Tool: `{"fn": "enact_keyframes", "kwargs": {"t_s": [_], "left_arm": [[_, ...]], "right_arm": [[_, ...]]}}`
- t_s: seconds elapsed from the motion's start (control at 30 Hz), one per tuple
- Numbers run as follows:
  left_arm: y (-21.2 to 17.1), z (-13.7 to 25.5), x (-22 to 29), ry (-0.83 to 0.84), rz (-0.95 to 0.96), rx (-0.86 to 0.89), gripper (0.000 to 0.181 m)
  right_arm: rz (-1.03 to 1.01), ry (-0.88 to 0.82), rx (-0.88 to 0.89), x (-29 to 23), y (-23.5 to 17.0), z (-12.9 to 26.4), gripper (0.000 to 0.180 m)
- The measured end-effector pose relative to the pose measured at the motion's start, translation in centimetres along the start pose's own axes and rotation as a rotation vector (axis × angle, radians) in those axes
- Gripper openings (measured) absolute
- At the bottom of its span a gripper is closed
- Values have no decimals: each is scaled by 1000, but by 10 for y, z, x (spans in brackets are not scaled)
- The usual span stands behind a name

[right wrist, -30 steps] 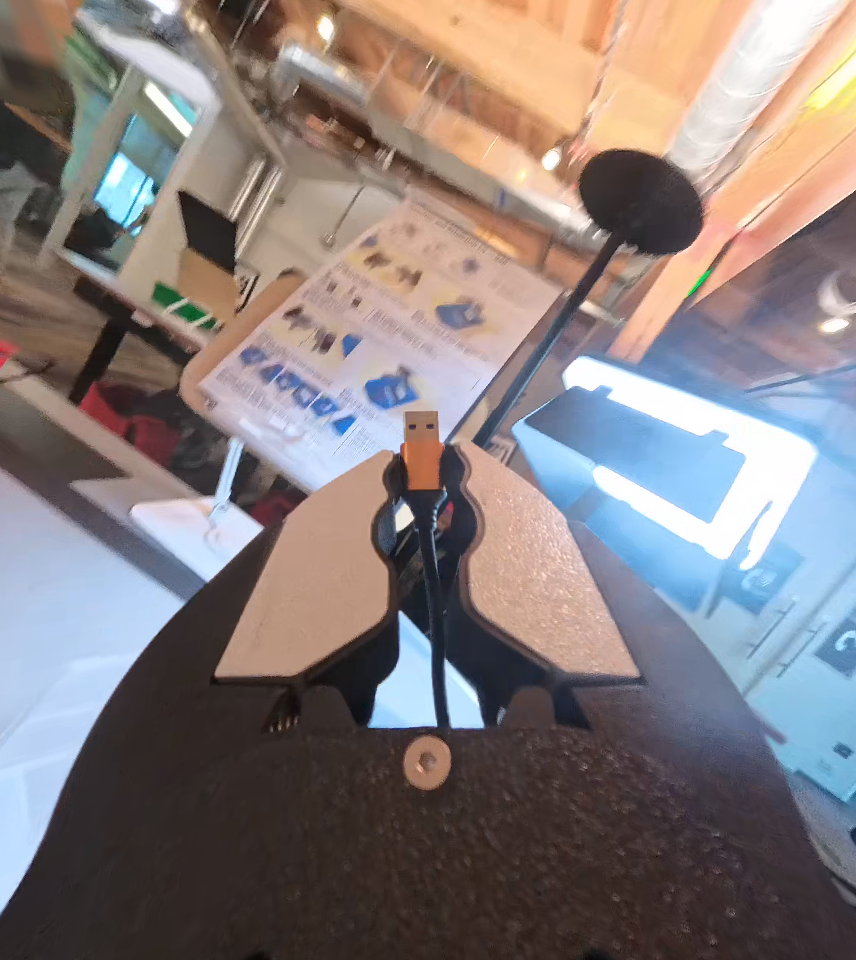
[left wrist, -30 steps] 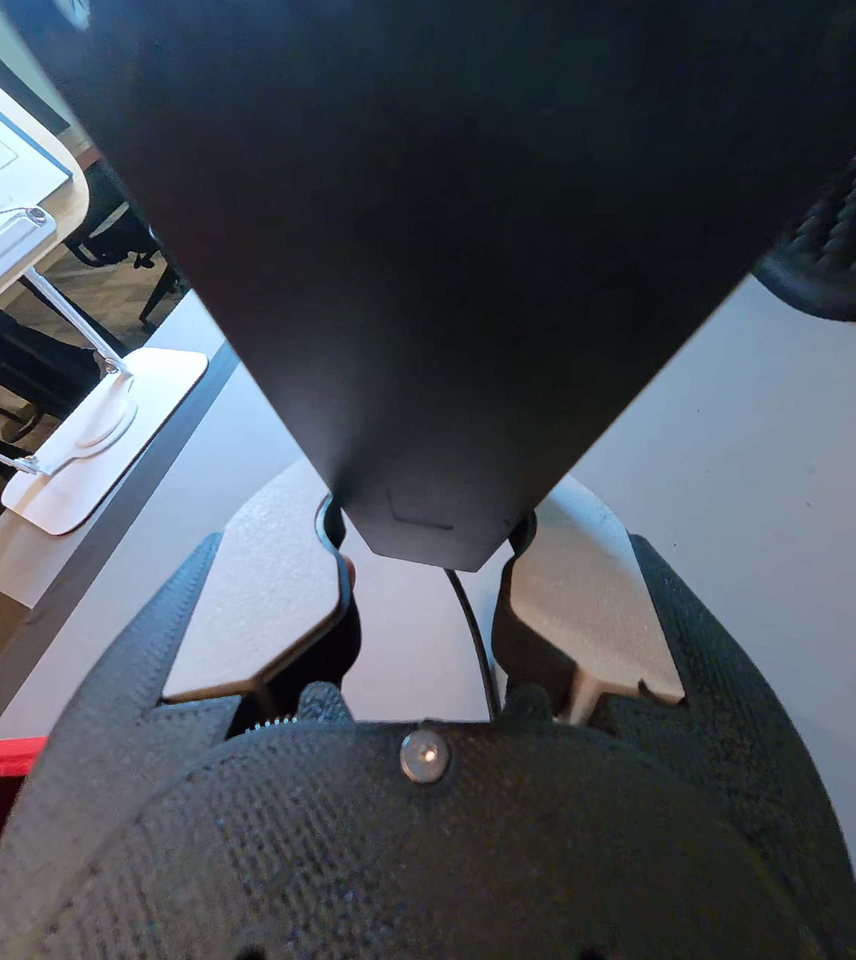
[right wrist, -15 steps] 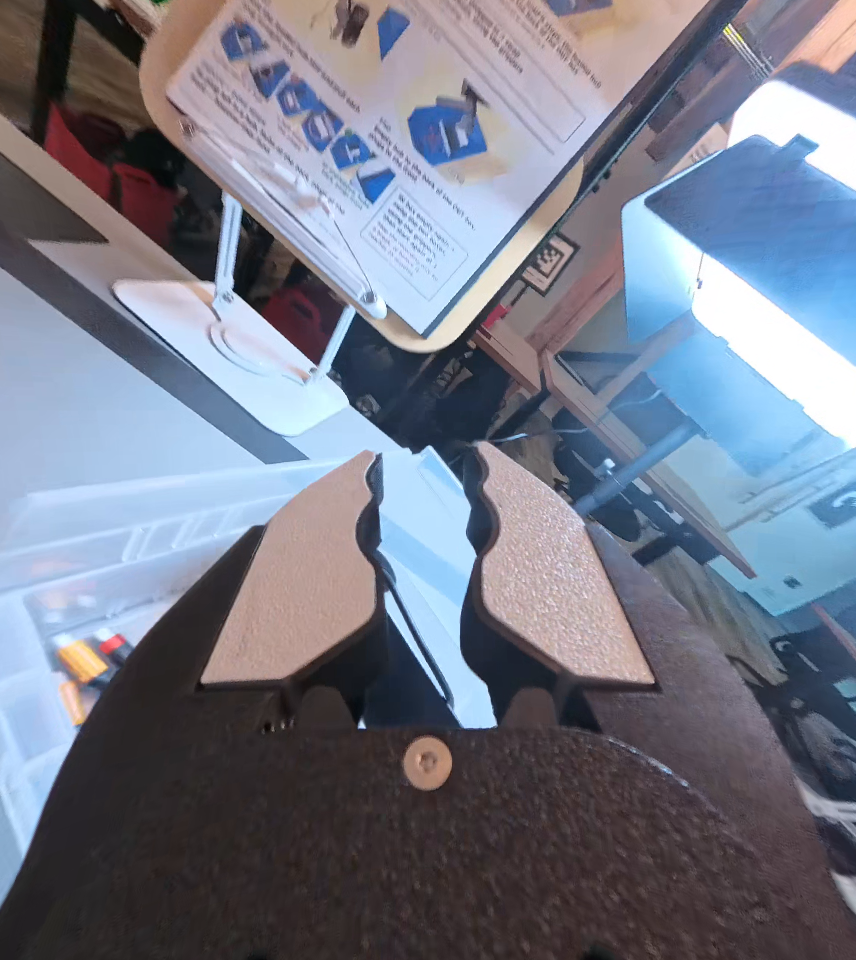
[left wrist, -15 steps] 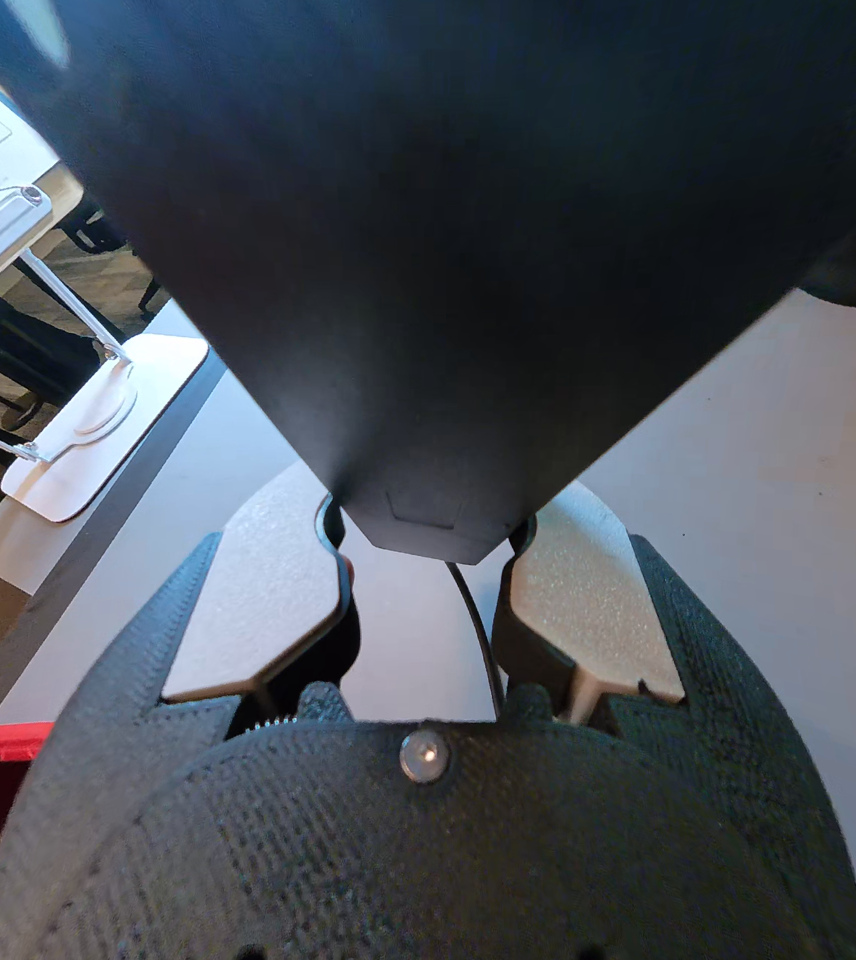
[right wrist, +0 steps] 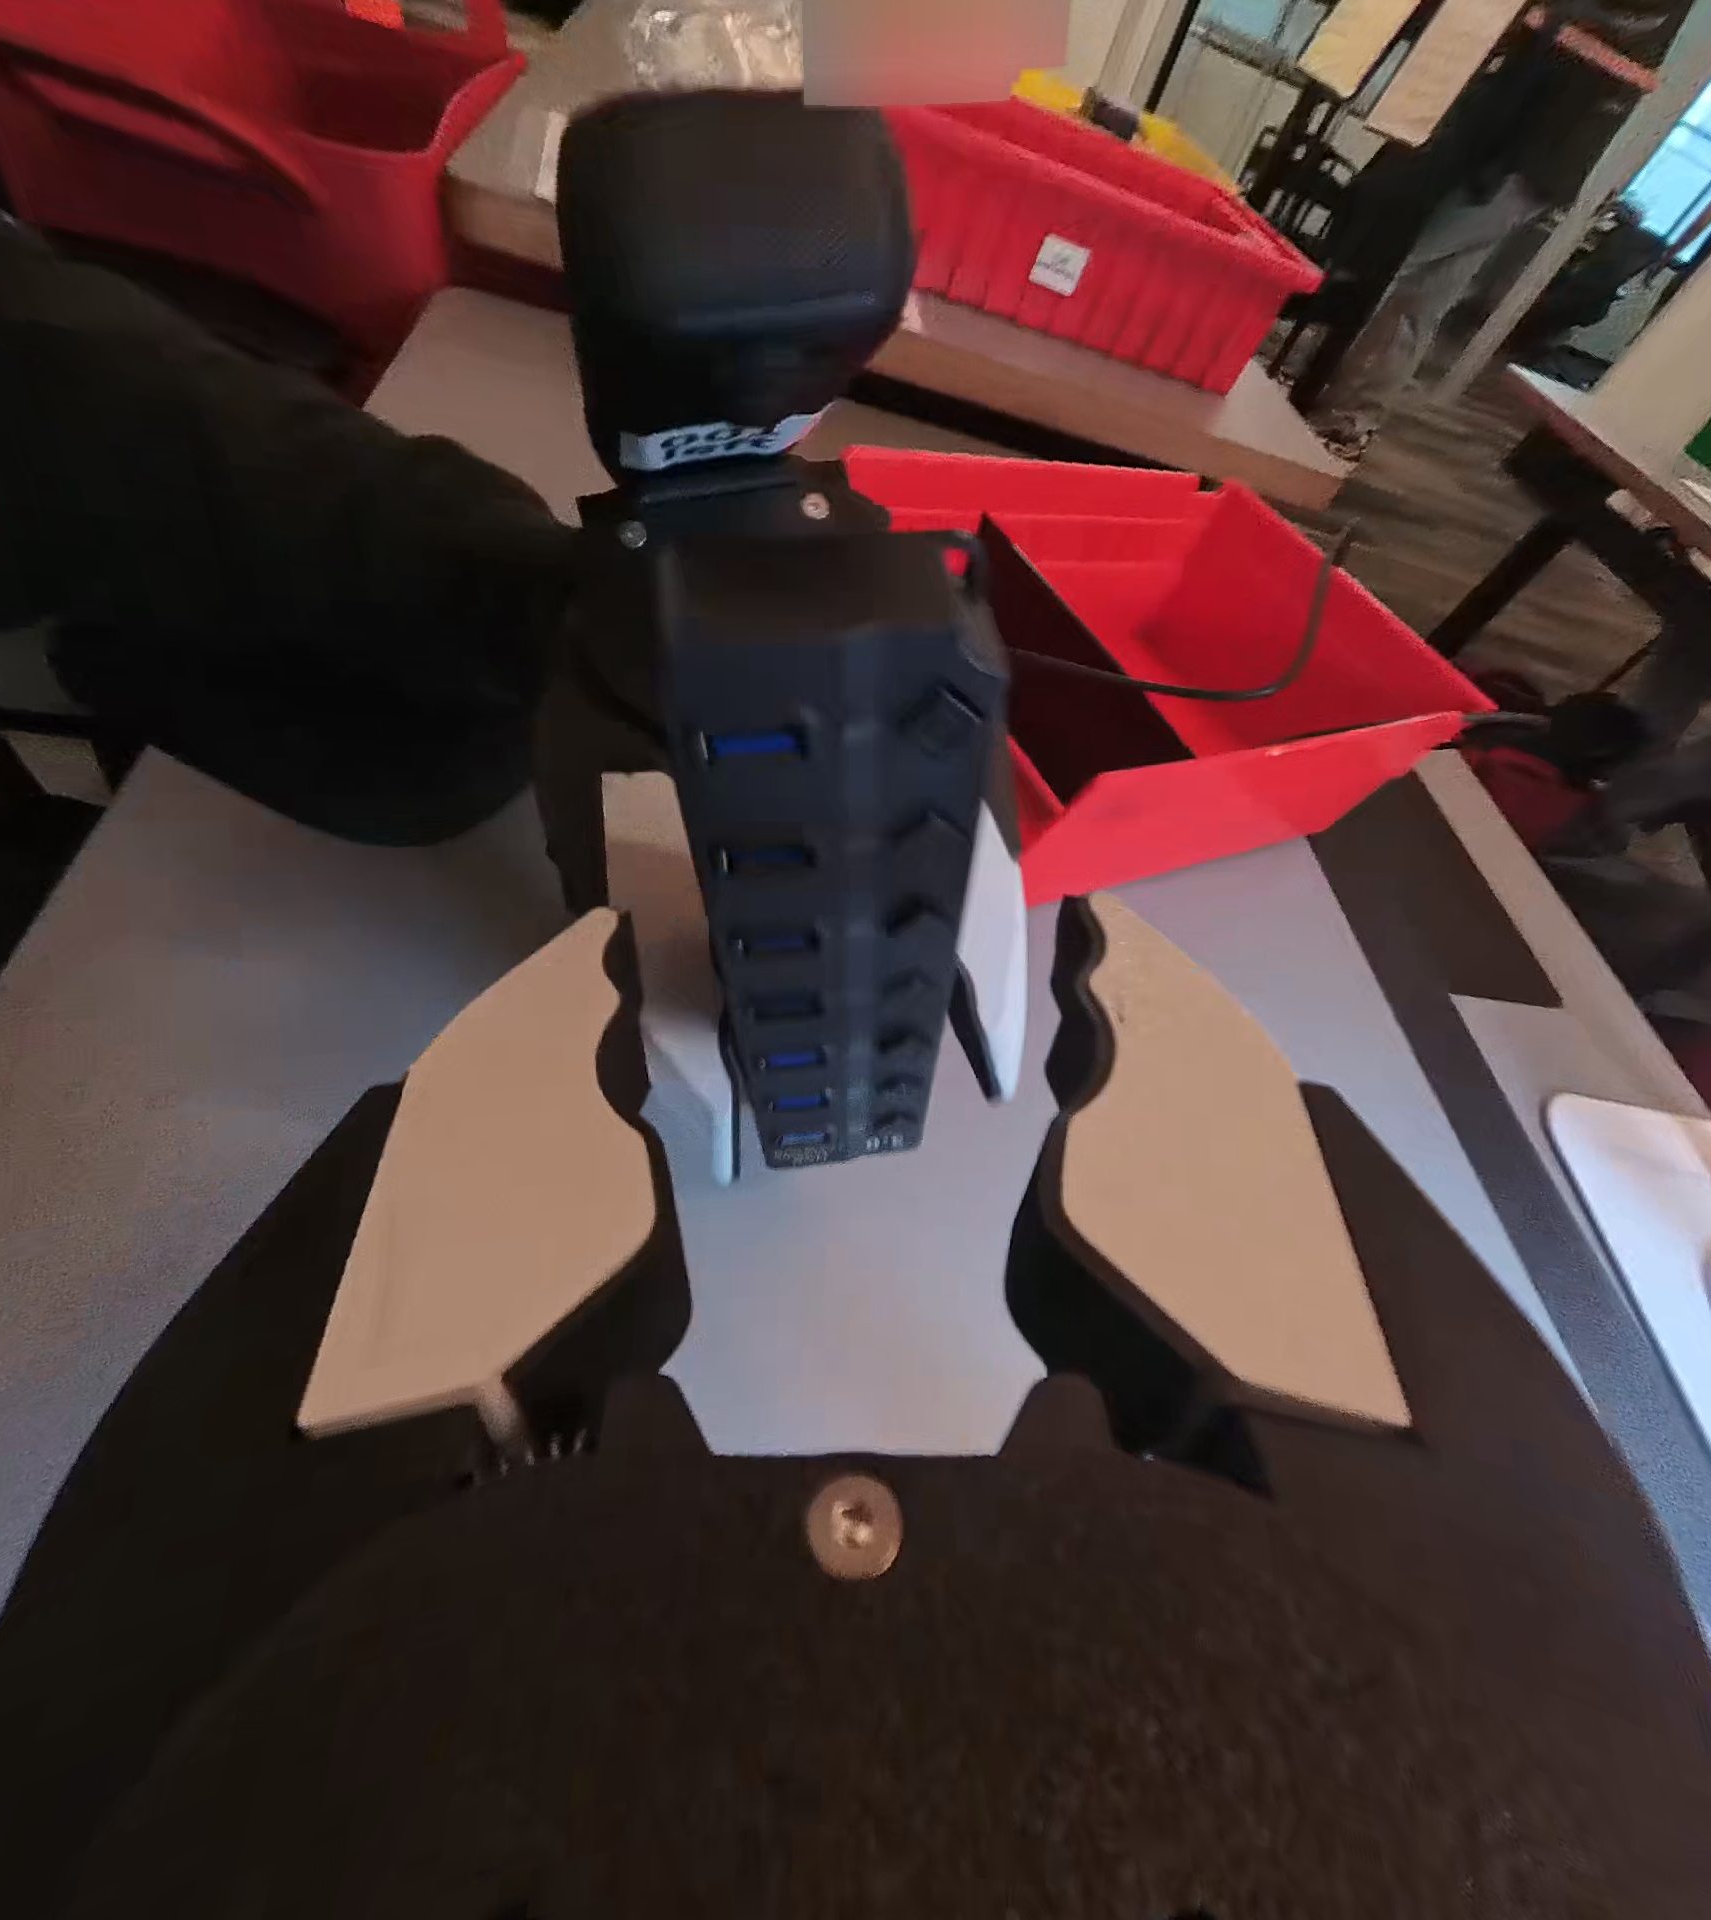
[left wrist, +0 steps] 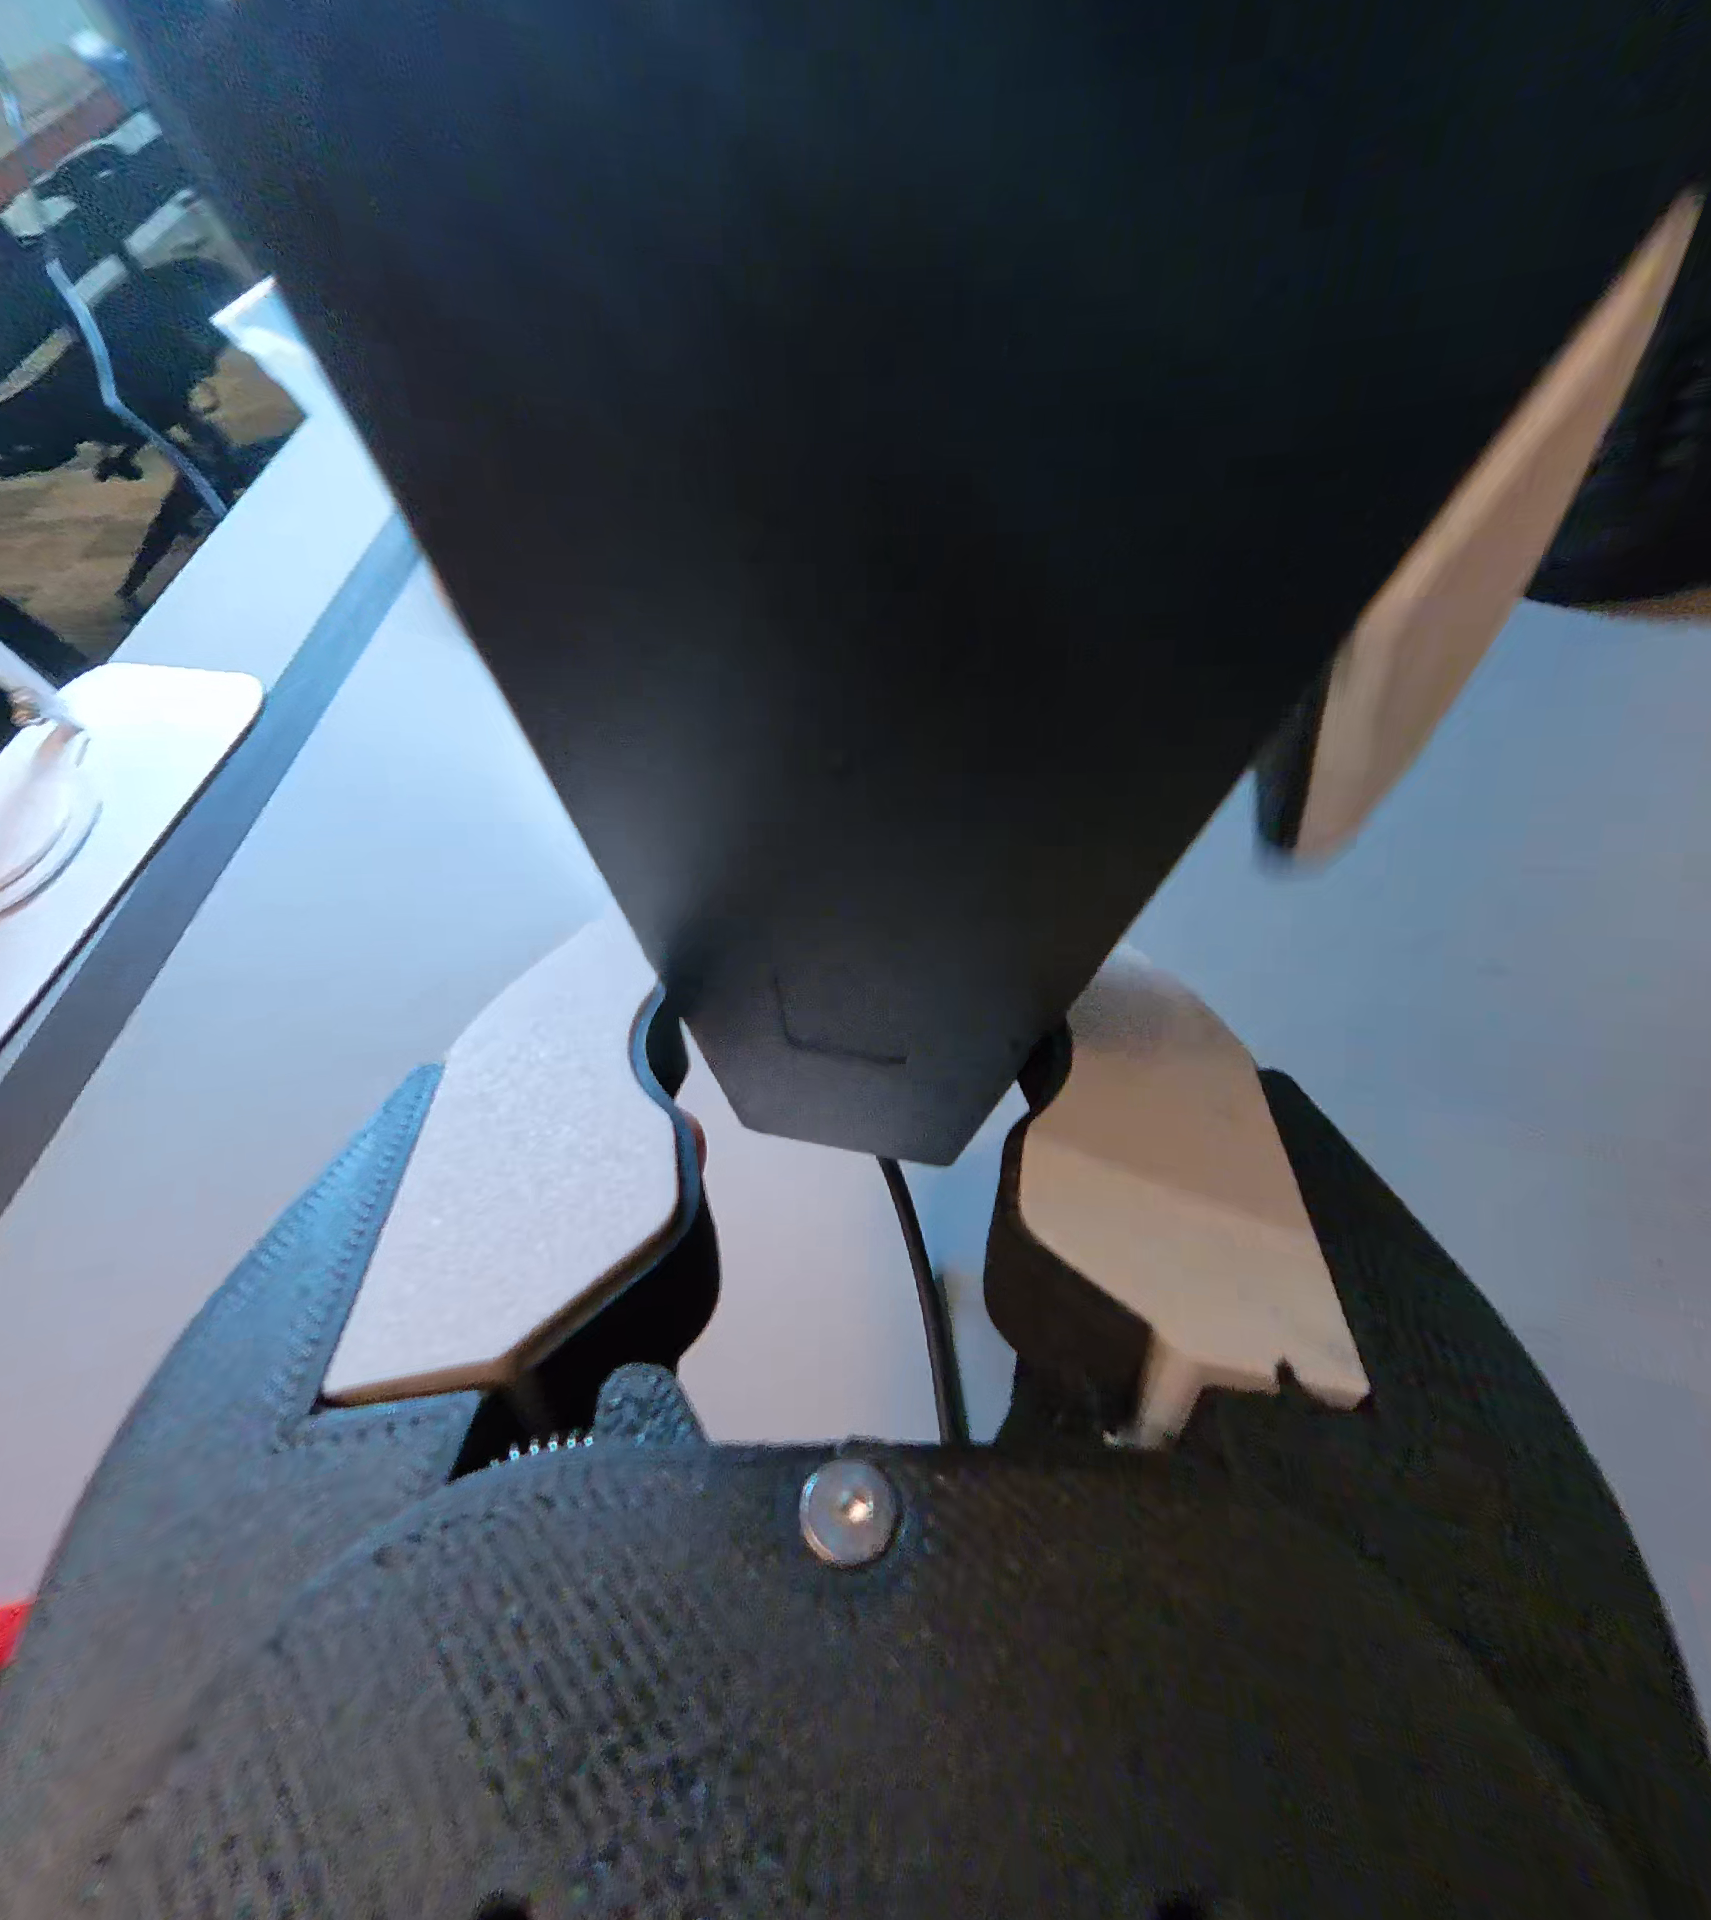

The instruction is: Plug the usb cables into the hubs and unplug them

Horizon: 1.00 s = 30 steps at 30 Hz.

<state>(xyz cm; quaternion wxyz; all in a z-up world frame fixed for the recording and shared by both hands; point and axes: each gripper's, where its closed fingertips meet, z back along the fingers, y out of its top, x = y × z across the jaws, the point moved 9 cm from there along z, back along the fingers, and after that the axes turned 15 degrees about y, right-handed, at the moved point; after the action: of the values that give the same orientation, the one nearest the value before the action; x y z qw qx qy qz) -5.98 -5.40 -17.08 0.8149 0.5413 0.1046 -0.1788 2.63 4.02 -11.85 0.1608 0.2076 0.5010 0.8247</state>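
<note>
Change: right tongs dropped the cable, now wide, facing hub.
Left tongs: clamped on hub.
Ports: all empty; plugging pending.

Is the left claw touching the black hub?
Touching. In the left wrist view, the left claw pinches the narrow end of the black hub between its two fingers. The right wrist view shows those fingers on both sides of it.

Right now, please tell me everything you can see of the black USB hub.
The USB hub is a long, matte black plastic bar with a row of ports, most blue inside, and small switches beside them. The left tool clamps its end between white fingers, holding it above the grey table. A thin black cable leaves its far end. No plug sits in any visible port.
</note>
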Motion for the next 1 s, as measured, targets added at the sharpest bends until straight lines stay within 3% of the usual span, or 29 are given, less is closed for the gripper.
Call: {"fn": "enact_keyframes", "kwargs": {"t_s": [0.07, 0.1, 0.3, 0.4, 0.5, 0.57, 0.63, 0.7, 0.8, 0.9, 1.0], "left_arm": [[1, 0, 6, -49, -7, 9, 63], [2, 0, 9, -72, -11, 11, 63], [4, 4, -2, -92, 152, 115, 61], [3, 7, -13, 28, 195, 148, 61], [6, 6, -13, 229, 86, 137, 58], [10, 4, -8, 347, 17, 121, 49], [12, 4, -5, 423, -30, 99, 29], [14, 5, -6, 424, -56, 84, 28], [15, 14, -16, 234, 117, 107, 26], [11, 20, -22, -144, 399, 154, 25], [6, 18, -19, -416, 527, 208, 25]], "right_arm": [[11, 21, -8, -1, -3, -20, 75], [14, 33, 7, -2, -5, -25, 64], [-68, -20, 76, 5, 0, -15, 60], [-183, -159, 193, 16, 9, 1, 60], [-379, -301, 343, 27, 12, 23, 60], [-493, -336, 426, 29, 11, 31, 60], [-556, -366, 451, 29, 8, 33, 60], [-592, -344, 477, 30, 6, 36, 60], [-517, -248, 496, 36, 6, 45, 59], [-362, -140, 515, 40, 2, 61, 58], [-439, 26, 515, 41, -11, 60, 68]]}}
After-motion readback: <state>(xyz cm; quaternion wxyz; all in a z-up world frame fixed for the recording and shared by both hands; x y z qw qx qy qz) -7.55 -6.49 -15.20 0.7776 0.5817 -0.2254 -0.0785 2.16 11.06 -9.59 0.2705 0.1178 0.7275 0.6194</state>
